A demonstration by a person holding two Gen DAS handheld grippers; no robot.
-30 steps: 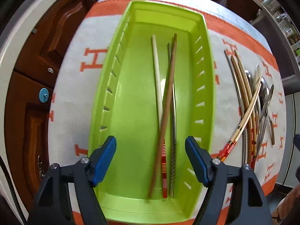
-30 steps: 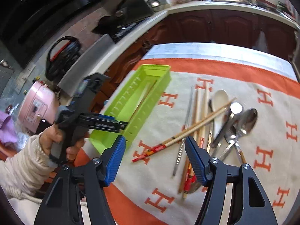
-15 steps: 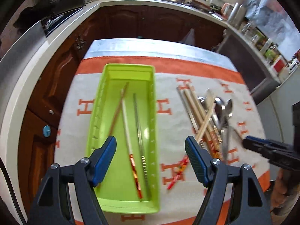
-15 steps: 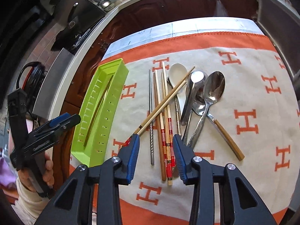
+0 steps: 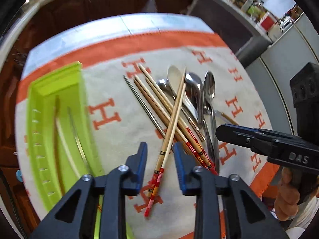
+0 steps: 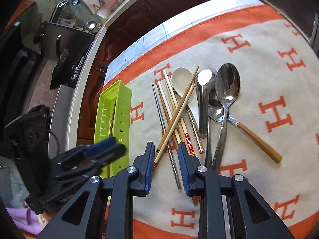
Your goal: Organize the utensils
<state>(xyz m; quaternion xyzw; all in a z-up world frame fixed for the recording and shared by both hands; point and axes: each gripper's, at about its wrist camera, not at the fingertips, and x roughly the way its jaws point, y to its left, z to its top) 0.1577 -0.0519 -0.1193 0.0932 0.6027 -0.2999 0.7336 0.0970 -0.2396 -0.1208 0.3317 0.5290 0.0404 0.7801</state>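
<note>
Lying crossed over the other utensils on the table, a pale chopstick pair (image 5: 173,115) w/ red-banded ends ran diagonally, tips over the white spoon (image 6: 182,81) and butt ends toward the cameras. Under them lay more chopsticks (image 6: 169,101) — wooden ones and a thin metal one (image 6: 165,129) — roughly parallel. Just right of those sat a cluster of metal spoons (image 6: 227,87), one w/ a wooden handle (image 6: 259,141), all touching or overlapping.

Left gripper (image 5: 160,171) pointed steeply down over the red-banded ends of the crossed pair; its blue fingers (image 5: 141,165) were closing, the chopstick ends lying in the gap between them, pads not pressing on them. Right gripper (image 6: 166,165) was closing too, its fingers (image 6: 150,167) apart w/ the metal chopstick and the lower part of the crossed pair seen btwn them, no contact visible.

Green tray (image 5: 49,91) sat at the cloth's left edge, well apart from the pile, holding a few chopsticks (image 5: 65,137) lengthwise. Everything rested on a cream cloth (image 6: 269,79) w/ orange border and orange H marks. Dark wood cabinets (image 5: 119,4) and a pale counter edge lay beyond. In the left view a person's hand (image 5: 287,197) held the right gripper's handle.
</note>
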